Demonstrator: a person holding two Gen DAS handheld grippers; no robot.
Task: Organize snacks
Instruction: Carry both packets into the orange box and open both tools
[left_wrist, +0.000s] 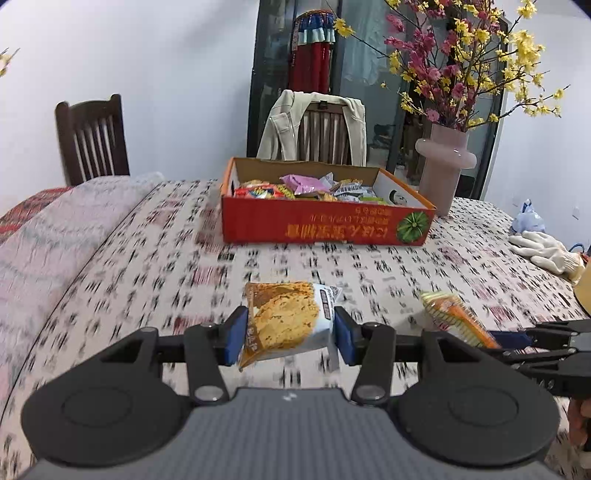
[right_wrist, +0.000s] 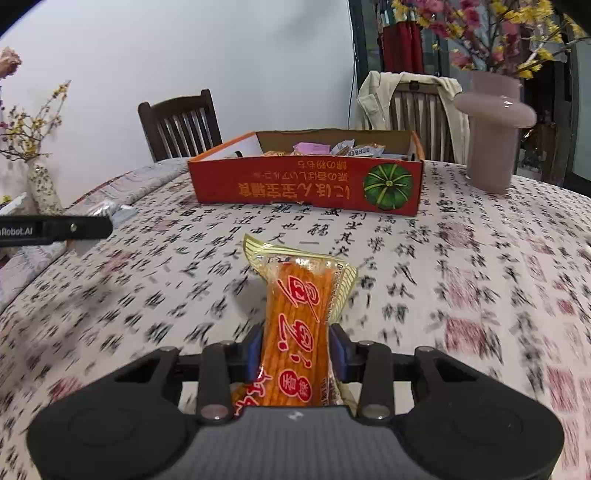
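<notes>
Two grippers each clench a snack short of the orange box (left_wrist: 325, 225): left gripper (left_wrist: 290, 338) grasps a biscuit packet (left_wrist: 288, 321), right gripper (right_wrist: 297, 350) an orange stick-snack packet (right_wrist: 299, 314).

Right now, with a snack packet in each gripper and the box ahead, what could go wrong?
1. The cookie packet sits tilted in the left hand-held gripper, pinched at its side edges; it may slip.
2. The spicy stick packet juts far beyond the right hand-held gripper and could catch the orange box wall.
3. The pink vase stands close beside the box; a wide swing might knock it.
</notes>
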